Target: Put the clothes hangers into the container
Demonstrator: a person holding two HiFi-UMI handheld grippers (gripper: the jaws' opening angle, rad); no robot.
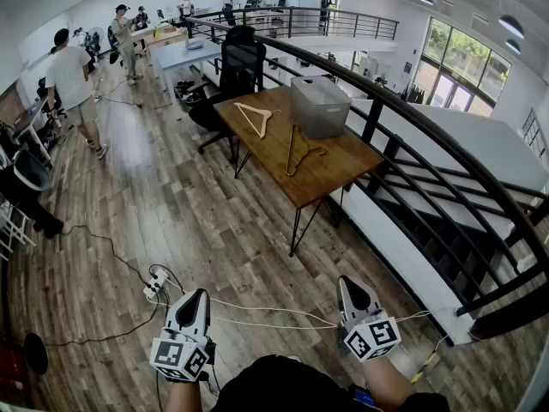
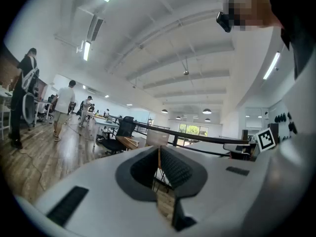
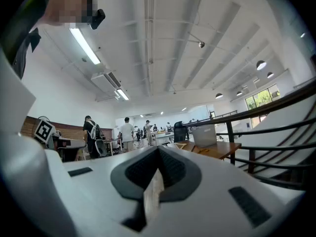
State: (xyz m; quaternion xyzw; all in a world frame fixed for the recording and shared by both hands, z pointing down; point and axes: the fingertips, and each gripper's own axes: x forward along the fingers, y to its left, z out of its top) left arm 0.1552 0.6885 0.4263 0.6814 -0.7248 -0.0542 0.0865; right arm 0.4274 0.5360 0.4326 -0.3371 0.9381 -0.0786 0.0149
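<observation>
Wooden counter (image 1: 336, 172) carries a pale hanger (image 1: 250, 118) and a darker hanger (image 1: 293, 148), flat beside the grey container (image 1: 320, 106). Left gripper (image 1: 195, 297) and right gripper (image 1: 349, 288) are closed, empty, well apart from them; better approach first, then open one.

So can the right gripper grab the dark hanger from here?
Probably not yet. The right gripper is shut, near the person's body, and the dark hanger lies on the table far across the floor. Nothing seems to block the walk.

We see wood nearly everywhere: pale hanger (image 1: 255, 118), darker hanger (image 1: 300, 151), matt desk (image 1: 343, 168) top, glossy plank floor (image 1: 180, 221). The container (image 1: 320, 106) is frosted grey plastic, the railing (image 1: 372, 120) black painted metal.
</observation>
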